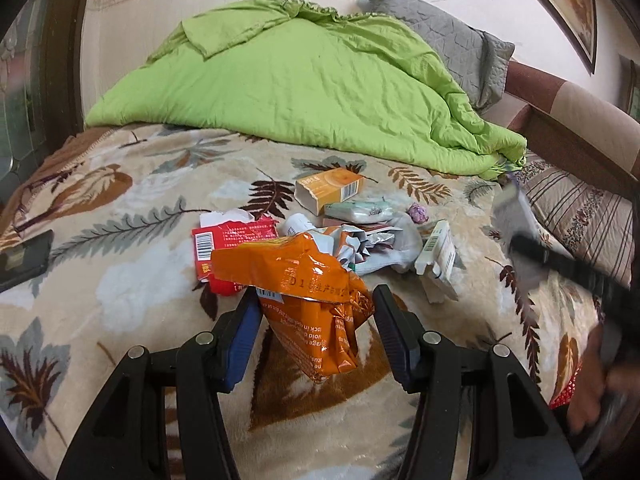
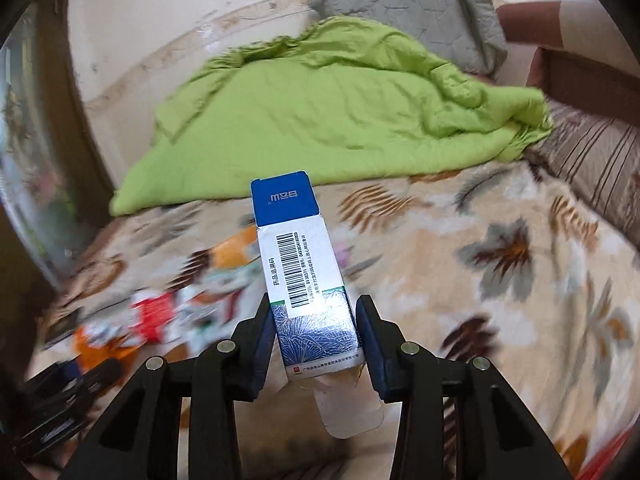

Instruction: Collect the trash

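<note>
The trash lies in a loose heap on the leaf-patterned blanket (image 1: 132, 280) that covers the bed. Nearest the left gripper (image 1: 316, 304) is a crumpled orange snack bag (image 1: 296, 276), and its lower end hangs down between the two fingers. The fingers stand apart on either side of the bag; the left pad touches or nearly touches it, the right one shows a gap, so the gripper is spread and not clamped. Just behind the bag, touching it, lies a torn red wrapper (image 1: 232, 240) with a barcode. To the right of that sit crushed silvery foil (image 1: 360, 244) and a white carton (image 1: 438, 256) lying on its side. Farther back is an orange box (image 1: 330, 188) with one end open toward the camera; nothing can be made out inside it. Just beside it lie a pale green packet (image 1: 360, 210) and a small purple wad (image 1: 418, 213).

The right gripper (image 2: 316, 320) is clenched on a blue and white medicine box (image 2: 308, 280), held above the blanket with its barcode side up and its near end flap hanging open. Whether anything is inside cannot be told.

Beyond the heap a green quilt (image 1: 288, 84) is bunched up, with a grey pillow (image 1: 444, 40) behind it against the wall.
</note>
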The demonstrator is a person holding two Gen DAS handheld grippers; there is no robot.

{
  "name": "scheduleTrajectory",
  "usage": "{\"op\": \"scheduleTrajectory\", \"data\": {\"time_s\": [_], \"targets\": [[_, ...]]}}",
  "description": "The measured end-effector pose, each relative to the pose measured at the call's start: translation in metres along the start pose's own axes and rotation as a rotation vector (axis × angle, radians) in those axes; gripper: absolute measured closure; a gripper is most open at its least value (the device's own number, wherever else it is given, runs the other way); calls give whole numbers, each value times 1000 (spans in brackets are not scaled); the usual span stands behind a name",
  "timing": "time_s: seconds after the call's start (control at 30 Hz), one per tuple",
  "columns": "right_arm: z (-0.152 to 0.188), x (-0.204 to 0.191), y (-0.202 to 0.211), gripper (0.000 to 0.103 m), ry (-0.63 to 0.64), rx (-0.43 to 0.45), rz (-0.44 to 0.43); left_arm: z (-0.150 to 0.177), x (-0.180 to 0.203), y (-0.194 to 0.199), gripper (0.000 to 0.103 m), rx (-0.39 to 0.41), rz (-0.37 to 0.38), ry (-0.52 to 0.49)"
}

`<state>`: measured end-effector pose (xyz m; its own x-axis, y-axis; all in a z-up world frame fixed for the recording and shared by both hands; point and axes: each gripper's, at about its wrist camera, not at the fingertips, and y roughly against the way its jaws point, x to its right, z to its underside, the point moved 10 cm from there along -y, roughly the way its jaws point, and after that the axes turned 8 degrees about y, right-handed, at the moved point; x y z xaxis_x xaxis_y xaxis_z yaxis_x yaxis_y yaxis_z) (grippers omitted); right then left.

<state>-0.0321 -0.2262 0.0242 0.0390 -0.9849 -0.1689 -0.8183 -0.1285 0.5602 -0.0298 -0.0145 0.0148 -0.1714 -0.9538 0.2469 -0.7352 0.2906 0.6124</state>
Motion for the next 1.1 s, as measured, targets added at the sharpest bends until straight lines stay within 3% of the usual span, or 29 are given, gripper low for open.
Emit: {"op": "scheduleTrajectory", "data": {"time_s": [0.13, 0.37, 1.1], "targets": [[30, -27, 12, 60, 44, -38, -46, 14, 3, 16, 48, 5, -17, -1], [60, -45, 46, 60, 69, -23, -110, 38, 3, 35, 48, -2, -47, -40], [61, -47, 41, 60, 72, -19, -134, 38, 8, 24, 47, 46, -144, -159]]}}
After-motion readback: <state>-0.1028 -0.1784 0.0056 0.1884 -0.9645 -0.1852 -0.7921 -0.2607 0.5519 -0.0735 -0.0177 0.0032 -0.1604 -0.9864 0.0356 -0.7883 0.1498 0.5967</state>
